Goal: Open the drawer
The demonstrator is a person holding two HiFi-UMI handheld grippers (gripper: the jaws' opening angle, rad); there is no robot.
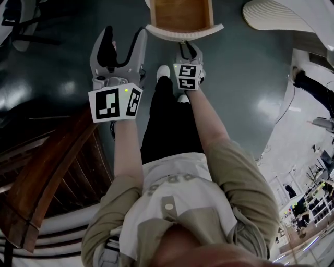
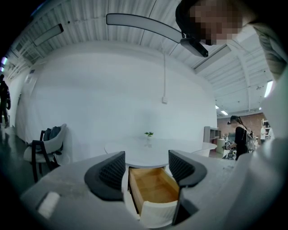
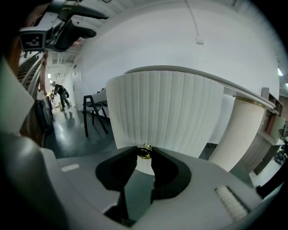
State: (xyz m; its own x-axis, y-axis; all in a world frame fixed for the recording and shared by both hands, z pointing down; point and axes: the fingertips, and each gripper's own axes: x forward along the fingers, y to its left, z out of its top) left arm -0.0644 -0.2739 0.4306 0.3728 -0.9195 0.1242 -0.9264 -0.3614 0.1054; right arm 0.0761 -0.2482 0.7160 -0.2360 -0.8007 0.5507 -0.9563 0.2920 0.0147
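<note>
The white ribbed-front drawer with a pale wooden inside (image 1: 180, 15) stands pulled out from the round white table (image 2: 189, 146), far ahead. The right gripper (image 1: 189, 51) is pinched narrowly on the drawer's small brass knob (image 3: 144, 152). To its left, the left gripper (image 1: 124, 47) hangs with jaws wide, empty.

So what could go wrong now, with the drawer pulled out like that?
The right gripper pinches only the small brass knob at its very tips, so it might slip off. The drawer looks well out already, near the person's shoe; pulling further could drop it from the table.
</note>
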